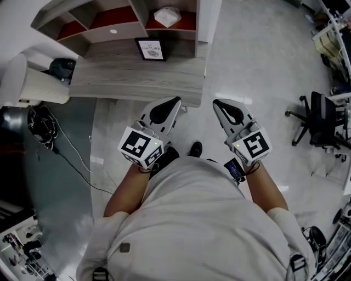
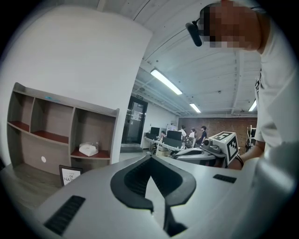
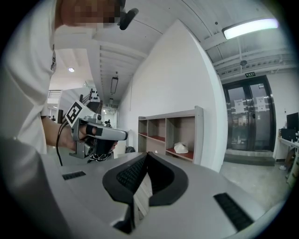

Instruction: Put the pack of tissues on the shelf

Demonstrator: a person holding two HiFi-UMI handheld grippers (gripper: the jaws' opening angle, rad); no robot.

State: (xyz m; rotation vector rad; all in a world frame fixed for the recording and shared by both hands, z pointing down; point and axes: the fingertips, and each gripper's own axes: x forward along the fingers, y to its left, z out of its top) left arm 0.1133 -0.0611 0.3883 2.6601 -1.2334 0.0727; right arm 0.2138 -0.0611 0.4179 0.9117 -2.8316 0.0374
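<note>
Faced a grey shelf unit point(image 1: 201, 22) over a wooden desk point(image 1: 137, 77). Held left gripper point(image 1: 176, 100) and right gripper point(image 1: 215, 102) side by side, jaws of each pressed together on nothing. Found the pack of tissues point(image 1: 167, 16) in the rightmost red-floored compartment, well apart from both, behind a small framed sign point(image 1: 151, 49).

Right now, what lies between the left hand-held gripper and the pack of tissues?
The head view shows the wooden desk top and a framed picture on it between the left hand-held gripper and the pack of tissues.
</note>
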